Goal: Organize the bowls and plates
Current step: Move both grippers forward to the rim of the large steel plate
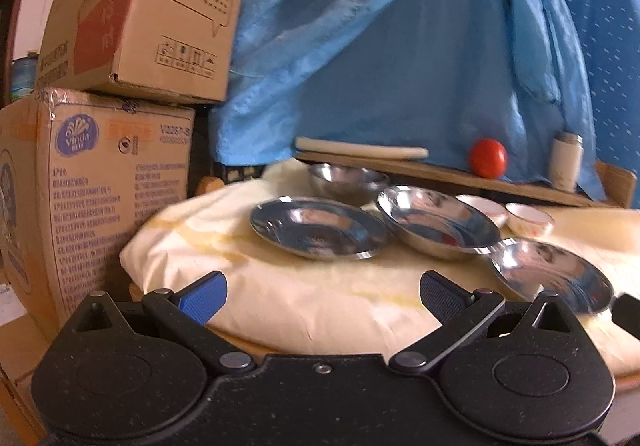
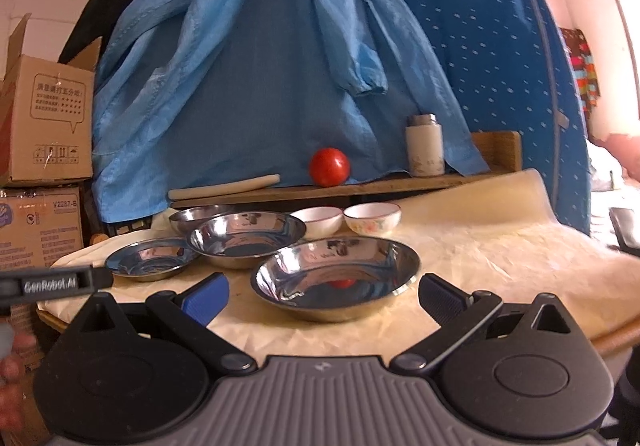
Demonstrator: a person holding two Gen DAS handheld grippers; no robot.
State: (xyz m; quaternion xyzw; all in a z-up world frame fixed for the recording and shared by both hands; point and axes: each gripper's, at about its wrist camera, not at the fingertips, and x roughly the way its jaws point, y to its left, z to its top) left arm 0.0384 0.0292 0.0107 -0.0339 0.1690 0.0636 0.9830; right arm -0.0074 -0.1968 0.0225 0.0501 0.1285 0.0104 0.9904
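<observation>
Both grippers, left (image 1: 322, 300) and right (image 2: 323, 298), spread wide, empty. Nearest steel plate (image 2: 336, 278) on desk (image 2: 500, 258), just ahead of right gripper. Likely light, stiff, slick; best pinched at thin rim.

black left claw (image 1: 322, 296), blue pads; grey-ribbed right claw (image 2: 323, 296)

a red tomato (image 2: 329, 167) sits on a wooden shelf (image 2: 360, 187) behind the table, with a white flask with a metal cap (image 2: 424, 145) standing upright to its right and a pale rolling pin (image 2: 224, 186) lying to its left; blue garments (image 2: 256, 58) hang down behind them; two cardboard boxes (image 1: 92, 166) are stacked at the left; a cream cloth (image 2: 480, 246) covers the table
</observation>
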